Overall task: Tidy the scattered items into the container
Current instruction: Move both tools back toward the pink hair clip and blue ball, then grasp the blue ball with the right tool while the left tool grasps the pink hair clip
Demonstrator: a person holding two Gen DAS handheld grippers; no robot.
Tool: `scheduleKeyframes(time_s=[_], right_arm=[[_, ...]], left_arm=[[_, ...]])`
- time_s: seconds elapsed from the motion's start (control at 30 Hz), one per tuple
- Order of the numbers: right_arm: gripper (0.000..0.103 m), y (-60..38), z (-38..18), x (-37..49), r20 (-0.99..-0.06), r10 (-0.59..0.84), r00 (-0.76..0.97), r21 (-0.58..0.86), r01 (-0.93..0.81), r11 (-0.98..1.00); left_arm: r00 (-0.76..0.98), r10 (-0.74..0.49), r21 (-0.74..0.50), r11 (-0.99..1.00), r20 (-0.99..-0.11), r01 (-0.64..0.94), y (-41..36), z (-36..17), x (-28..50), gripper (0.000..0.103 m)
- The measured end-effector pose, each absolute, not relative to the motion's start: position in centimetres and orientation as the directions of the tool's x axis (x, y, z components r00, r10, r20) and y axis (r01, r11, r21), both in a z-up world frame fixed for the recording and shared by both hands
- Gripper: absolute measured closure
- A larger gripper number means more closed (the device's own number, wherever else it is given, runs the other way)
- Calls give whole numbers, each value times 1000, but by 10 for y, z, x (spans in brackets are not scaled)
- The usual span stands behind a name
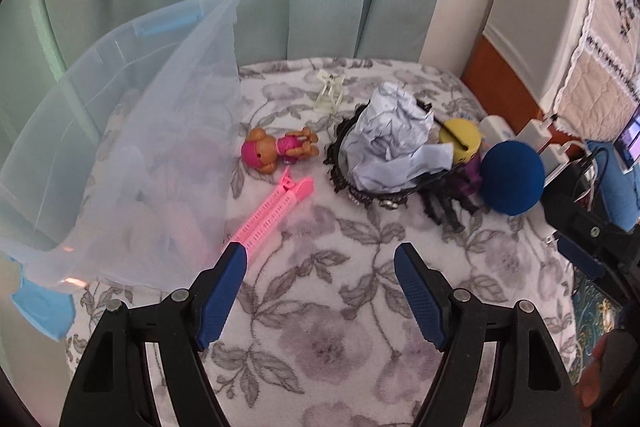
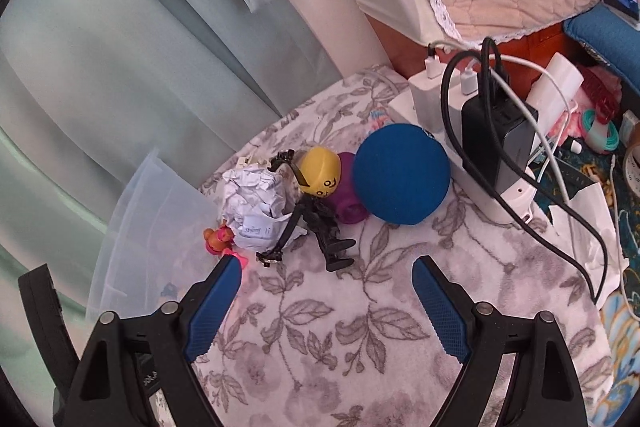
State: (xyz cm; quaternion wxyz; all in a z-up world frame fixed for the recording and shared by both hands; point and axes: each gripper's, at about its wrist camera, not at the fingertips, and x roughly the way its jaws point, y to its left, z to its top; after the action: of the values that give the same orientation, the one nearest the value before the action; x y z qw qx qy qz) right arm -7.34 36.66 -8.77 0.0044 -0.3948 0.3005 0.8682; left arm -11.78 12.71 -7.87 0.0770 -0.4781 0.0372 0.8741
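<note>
Left tongs (image 1: 320, 259) and right tongs (image 2: 326, 273) gape wide and empty, tilted down over the floral blanket (image 1: 320, 339). The pink hair clip (image 1: 276, 211) lies just past the left tongs, long axis slanting away rightward, beside the clear container (image 1: 100, 147).
</note>
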Motion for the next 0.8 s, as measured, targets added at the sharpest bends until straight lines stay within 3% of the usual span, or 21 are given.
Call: scheduleKeyframes(time_s=[0.8], right_arm=[[25, 362, -113, -107, -724, -171, -668, 473, -301, -828]], left_arm=[[-579, -218, 331, -939, -786, -95, 153, -128, -158, 32]])
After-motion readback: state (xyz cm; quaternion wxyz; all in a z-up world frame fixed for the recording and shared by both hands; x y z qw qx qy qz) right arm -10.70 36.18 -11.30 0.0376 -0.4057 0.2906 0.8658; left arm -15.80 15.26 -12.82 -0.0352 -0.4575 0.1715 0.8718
